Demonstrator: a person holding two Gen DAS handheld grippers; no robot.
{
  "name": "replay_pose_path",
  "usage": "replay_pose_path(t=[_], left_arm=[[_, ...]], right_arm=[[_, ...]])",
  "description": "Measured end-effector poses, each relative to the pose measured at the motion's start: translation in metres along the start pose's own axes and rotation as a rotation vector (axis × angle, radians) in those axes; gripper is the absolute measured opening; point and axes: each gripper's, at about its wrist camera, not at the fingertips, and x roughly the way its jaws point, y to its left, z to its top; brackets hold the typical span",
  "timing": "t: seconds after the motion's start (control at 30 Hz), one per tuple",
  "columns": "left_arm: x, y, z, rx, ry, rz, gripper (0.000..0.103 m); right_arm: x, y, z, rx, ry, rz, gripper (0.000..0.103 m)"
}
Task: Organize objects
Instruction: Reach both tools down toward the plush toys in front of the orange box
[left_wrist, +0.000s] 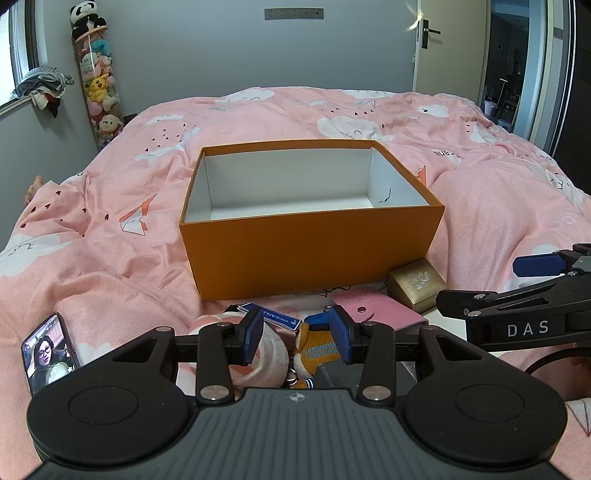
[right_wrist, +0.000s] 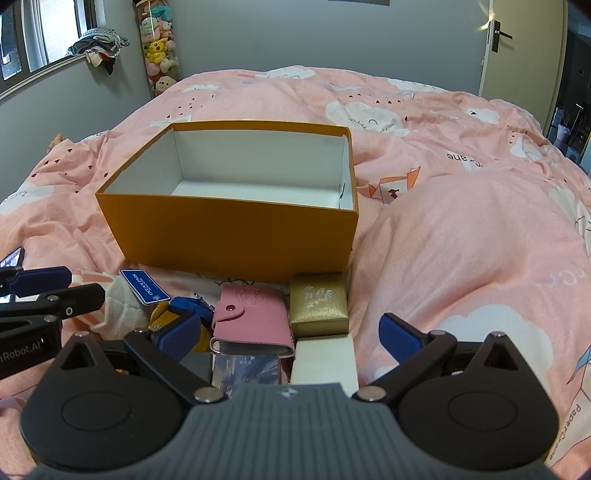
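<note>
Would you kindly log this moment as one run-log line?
orange box: nothing inside | left gripper: open over plush toy | right gripper: open above pink wallet

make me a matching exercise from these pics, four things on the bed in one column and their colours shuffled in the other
Things:
1. open box
2. snap wallet
3. small embossed case
4. tag with white lettering

Colours:
A. blue
B. gold
C. orange
D. pink

Pairs: 1-C, 2-D, 3-B, 4-A
</note>
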Motion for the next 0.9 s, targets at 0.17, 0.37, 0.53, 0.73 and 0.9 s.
replay_pose_path(t=[0.17,0.37,0.53,0.73,0.9], left_arm=[[0.000,0.000,0.000,0.000,0.001,0.000,0.049],[0.001,0.001,-0.003,-0.002,0.005,-0.003,0.049],[0.004,0.007,-0.005,-0.014,0.029,-0.039,0.049],[0.007,0.015,-0.003,-0.043,0.071,-0.077,0.047],[0.013,0.026,0.001,-0.078,0.118,-0.110,0.047]], right_arm=[[0.000,0.000,0.001,0.000,0.000,0.000,0.102],[0.002,0.000,-0.002,0.009,0.011,0.008,0.102],[0.002,-0.001,0.000,0.013,0.021,0.019,0.102],[0.004,-0.004,0.001,0.012,0.042,0.058,0.098],[0.013,-0.010,0.004,0.036,0.099,0.101,0.075]])
